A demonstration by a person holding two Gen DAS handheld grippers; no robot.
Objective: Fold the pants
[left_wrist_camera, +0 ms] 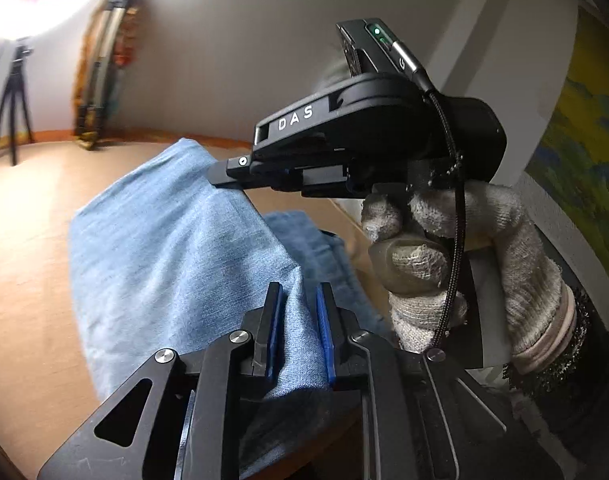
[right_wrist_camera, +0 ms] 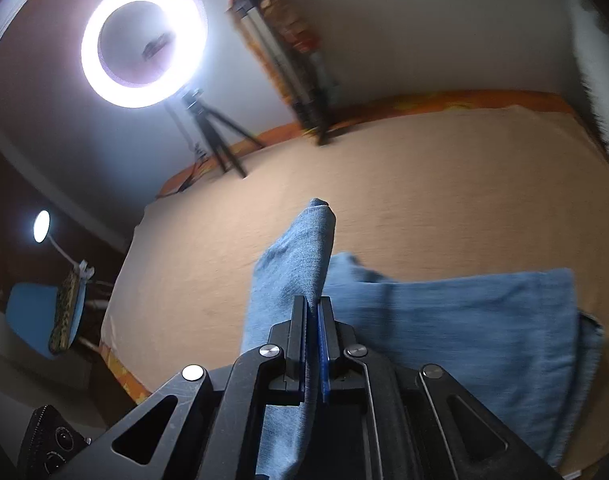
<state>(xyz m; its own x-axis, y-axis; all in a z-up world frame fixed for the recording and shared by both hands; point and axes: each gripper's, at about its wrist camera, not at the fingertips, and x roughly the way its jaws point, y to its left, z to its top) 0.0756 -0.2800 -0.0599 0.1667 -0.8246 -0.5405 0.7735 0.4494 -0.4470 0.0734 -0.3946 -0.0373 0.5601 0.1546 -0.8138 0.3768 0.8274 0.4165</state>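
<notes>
Light blue denim pants [left_wrist_camera: 172,240] lie partly folded on a tan surface [left_wrist_camera: 24,240]. My left gripper [left_wrist_camera: 300,292] is shut on a bunched fold of the pants, which fills the gap between its blue pads. The other gripper, held by a gloved hand [left_wrist_camera: 444,248], shows right in front of it. In the right wrist view my right gripper [right_wrist_camera: 313,304] is shut on a thin edge of the pants [right_wrist_camera: 296,264] and lifts it as a peak above the flat part [right_wrist_camera: 464,320].
The tan surface [right_wrist_camera: 424,180] has an orange border at the back. A ring light on a tripod [right_wrist_camera: 144,48] and a folded tripod [right_wrist_camera: 288,64] stand against the far wall. A blue chair [right_wrist_camera: 32,320] is at the left.
</notes>
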